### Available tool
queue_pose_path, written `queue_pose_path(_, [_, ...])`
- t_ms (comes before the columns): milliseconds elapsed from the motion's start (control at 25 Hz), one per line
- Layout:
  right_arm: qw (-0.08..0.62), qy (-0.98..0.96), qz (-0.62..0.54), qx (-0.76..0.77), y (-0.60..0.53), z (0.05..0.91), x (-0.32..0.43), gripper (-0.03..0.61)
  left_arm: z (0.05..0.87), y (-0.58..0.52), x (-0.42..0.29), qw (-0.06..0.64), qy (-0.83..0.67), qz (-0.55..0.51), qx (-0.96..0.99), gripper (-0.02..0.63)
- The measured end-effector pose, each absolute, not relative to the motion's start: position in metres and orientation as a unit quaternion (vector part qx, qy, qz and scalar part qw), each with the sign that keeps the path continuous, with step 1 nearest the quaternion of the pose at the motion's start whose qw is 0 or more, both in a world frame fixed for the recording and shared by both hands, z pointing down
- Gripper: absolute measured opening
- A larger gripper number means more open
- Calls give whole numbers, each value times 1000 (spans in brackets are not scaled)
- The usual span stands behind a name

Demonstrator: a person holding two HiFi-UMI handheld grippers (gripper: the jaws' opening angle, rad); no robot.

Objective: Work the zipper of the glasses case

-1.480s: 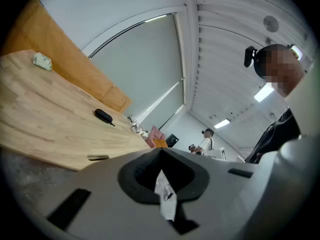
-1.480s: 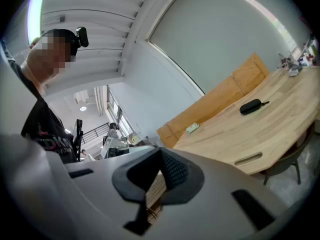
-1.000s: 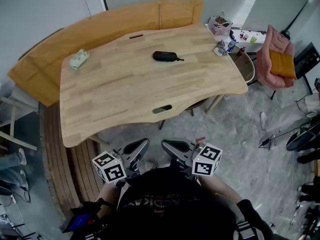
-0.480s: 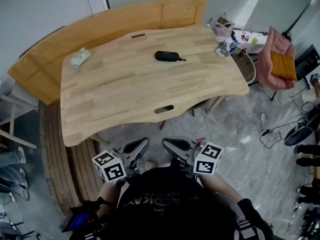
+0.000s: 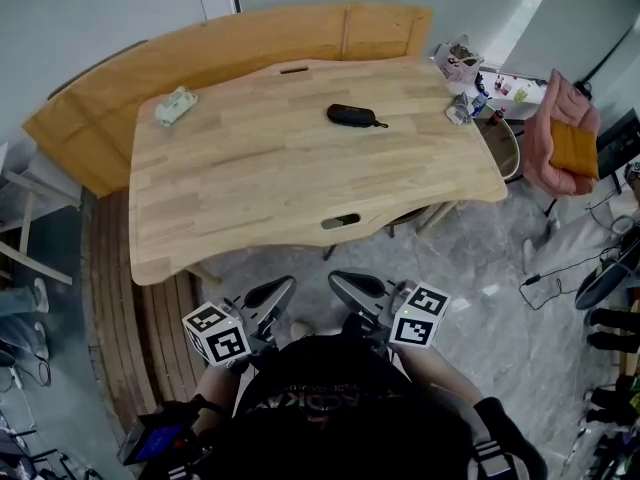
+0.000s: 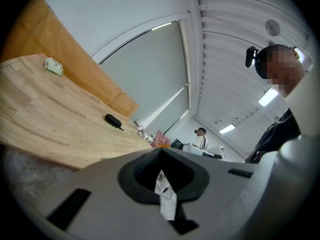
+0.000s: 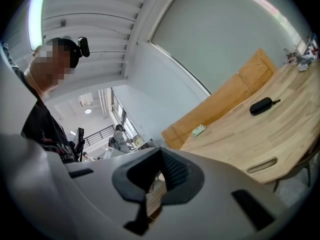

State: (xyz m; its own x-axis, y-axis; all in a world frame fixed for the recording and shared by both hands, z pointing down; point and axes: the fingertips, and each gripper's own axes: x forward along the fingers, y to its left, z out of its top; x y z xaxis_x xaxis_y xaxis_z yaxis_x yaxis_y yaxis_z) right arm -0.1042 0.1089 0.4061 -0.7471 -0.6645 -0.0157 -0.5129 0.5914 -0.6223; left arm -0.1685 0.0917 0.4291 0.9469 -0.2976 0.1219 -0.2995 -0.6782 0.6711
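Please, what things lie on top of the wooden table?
A black glasses case lies near the far edge, a small pale green object at the far left corner, tiny unclear items at the far right corner. The case's inside is covered.

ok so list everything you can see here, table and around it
table: one, light wood, centre of the head view
glasses case: one, black, on the table's far half
small object: one, pale green and white, table's far left corner
bench: one, wooden, curved behind the table
small clutter: several bits, mixed colours, table's far right corner
chair: one, pink, right of the table, with an orange cushion
left gripper: one, grey, shut and empty, by the person's body, short of the table
right gripper: one, grey, shut and empty, beside the left
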Motion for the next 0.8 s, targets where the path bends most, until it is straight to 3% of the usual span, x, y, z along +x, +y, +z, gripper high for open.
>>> queue_pose_path(800, [103,893,-293,-325,79,405,-87,14,435,81,-172,371,-213,-25,904,9])
